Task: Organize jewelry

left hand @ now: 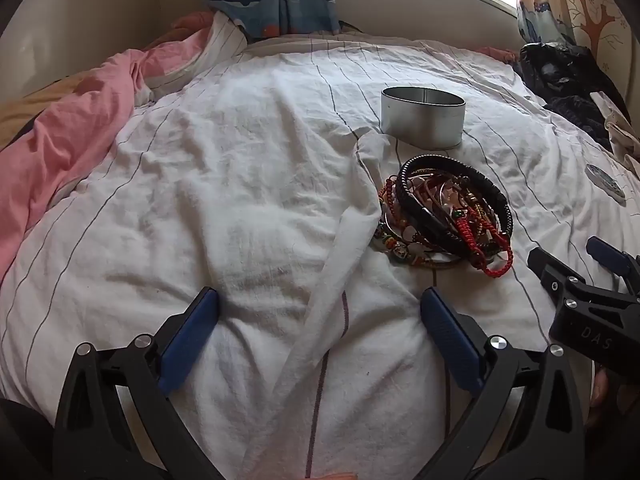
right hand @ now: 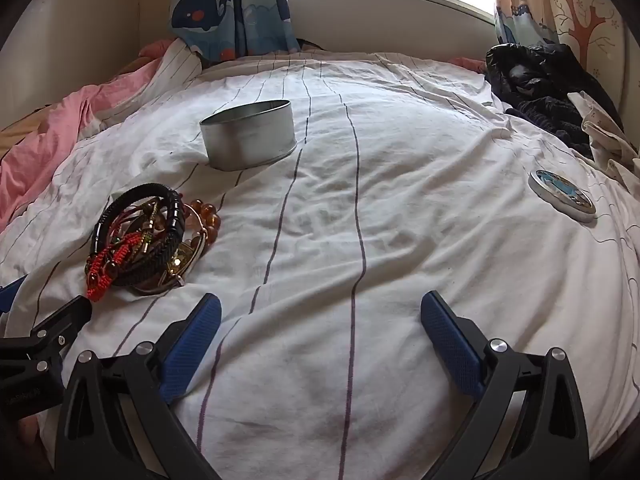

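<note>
A tangled pile of bracelets (left hand: pixel 446 216), black, red and beaded, lies on the white striped bedsheet (left hand: pixel 240 200); it shows at the left in the right wrist view (right hand: pixel 148 240). An open round silver tin (left hand: pixel 423 117) stands just beyond the pile, also seen in the right wrist view (right hand: pixel 250 135). Its lid (right hand: pixel 562 196) lies flat at the right. My left gripper (left hand: pixel 319 336) is open and empty, low over the sheet, left of and nearer than the pile. My right gripper (right hand: pixel 321 338) is open and empty, right of the pile; it shows in the left wrist view (left hand: pixel 568 264).
A pink blanket (left hand: pixel 68 152) is bunched at the left. Dark clothing (right hand: pixel 536 88) lies at the far right by the curtain. A whale-print curtain (right hand: pixel 228 12) and a window ledge (right hand: pixel 384 4) stand behind the bed.
</note>
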`<state>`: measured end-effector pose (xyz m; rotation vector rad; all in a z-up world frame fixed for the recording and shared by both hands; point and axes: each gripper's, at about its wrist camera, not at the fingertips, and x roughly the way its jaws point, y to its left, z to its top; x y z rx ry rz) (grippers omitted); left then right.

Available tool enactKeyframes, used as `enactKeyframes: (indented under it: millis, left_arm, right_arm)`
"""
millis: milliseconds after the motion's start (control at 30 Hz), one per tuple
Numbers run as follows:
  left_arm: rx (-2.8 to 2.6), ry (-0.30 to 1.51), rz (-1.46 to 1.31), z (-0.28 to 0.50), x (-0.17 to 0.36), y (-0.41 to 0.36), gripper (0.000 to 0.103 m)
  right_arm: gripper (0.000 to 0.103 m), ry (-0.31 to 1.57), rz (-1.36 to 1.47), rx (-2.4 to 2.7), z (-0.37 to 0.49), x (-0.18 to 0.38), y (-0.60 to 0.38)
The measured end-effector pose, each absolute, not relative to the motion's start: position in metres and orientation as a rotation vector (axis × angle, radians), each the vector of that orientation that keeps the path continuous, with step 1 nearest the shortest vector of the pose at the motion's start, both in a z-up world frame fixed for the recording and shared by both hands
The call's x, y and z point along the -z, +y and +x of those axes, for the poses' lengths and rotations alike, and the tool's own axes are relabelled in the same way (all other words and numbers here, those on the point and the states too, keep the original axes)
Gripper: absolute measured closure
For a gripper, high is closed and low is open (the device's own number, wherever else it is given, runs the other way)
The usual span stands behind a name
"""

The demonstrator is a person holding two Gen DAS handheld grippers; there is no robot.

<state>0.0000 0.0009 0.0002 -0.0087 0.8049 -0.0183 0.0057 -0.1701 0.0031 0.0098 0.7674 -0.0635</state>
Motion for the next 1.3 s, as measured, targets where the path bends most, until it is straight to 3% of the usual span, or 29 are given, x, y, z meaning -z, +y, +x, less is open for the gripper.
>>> enactKeyframes:
  millis: [1300]
  left_arm:
    - [0.008, 0.788, 0.014, -0.0015, -0.0007, -0.0013, 0.006]
  right_arm:
    - [0.007, 0.767, 0.005, 0.065, 0.0059, -0.0034, -0.1694]
